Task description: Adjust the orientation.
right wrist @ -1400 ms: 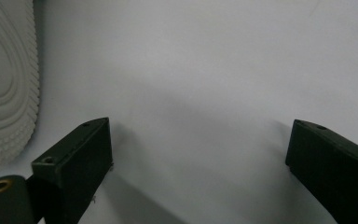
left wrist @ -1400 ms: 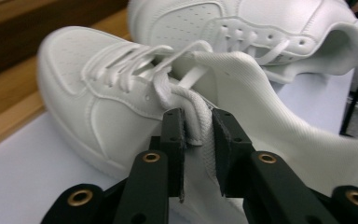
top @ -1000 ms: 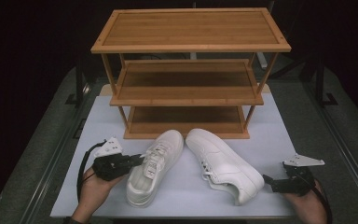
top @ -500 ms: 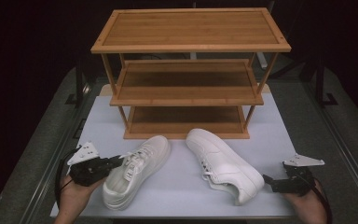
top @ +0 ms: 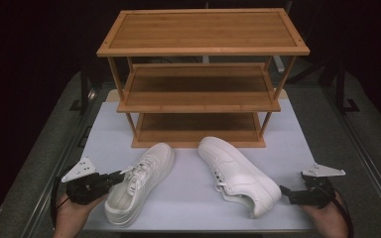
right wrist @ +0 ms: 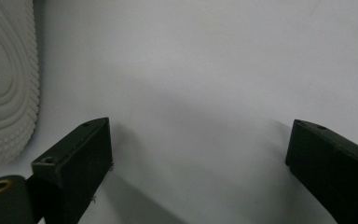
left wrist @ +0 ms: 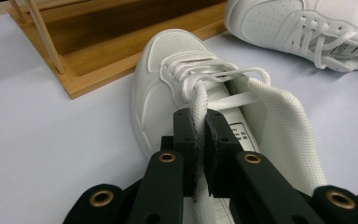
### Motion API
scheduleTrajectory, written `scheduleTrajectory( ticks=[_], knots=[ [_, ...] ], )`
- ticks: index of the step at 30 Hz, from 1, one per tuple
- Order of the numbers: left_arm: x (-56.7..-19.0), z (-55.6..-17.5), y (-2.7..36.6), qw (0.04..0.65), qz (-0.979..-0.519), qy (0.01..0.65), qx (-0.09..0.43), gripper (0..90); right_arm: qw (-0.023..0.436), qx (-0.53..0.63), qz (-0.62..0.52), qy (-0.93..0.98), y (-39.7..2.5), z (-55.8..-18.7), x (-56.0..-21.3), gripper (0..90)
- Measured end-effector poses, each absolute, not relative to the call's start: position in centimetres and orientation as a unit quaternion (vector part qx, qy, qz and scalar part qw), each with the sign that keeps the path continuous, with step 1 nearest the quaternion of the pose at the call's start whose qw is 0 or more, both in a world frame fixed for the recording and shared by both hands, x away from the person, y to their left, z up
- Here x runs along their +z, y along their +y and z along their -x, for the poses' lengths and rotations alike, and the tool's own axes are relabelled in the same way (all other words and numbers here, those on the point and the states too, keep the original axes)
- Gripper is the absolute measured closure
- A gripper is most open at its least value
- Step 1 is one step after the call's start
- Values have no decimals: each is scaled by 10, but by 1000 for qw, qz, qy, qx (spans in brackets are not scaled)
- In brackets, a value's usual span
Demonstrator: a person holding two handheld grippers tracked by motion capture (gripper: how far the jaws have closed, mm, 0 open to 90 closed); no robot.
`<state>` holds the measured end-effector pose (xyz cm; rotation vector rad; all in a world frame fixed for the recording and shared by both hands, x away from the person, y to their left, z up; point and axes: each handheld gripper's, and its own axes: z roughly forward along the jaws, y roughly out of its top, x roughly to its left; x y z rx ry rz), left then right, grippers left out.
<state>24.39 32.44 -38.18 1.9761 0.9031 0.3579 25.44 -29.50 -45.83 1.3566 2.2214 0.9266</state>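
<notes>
The left gripper (top: 113, 177) is clamped tight on a lace (left wrist: 198, 100) of the left shoe (top: 139, 181), at about 7 o'clock on the table (top: 188, 208). Within the last second it has dragged that shoe back and to the left, swinging the heel toward the person while the toe keeps pointing at the wooden rack (top: 198, 94) at 12 o'clock. That probably means the shoe is being lined up for a shelf. The right shoe (top: 238, 173) has not moved. At 5 o'clock the right gripper (top: 284, 192) rests wide open and empty, just beside that shoe's heel.
</notes>
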Motion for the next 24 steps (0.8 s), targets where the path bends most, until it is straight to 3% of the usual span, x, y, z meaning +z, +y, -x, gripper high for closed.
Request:
scheduleTrajectory(
  ticks=[7, 14, 24],
  knots=[
    [-378, -242, 328, 465, -795, 364, 136, 728, 188, 329, -482, 790, -295, -254, -458, 64],
    [-373, -236, 351, 472, -779, 385, 149, 527, 188, 328, -482, 790, -295, -254, -458, 64],
    [-392, -240, 385, 416, -782, 427, 184, 371, 188, 330, -482, 790, -295, -254, -458, 64]
  ],
)
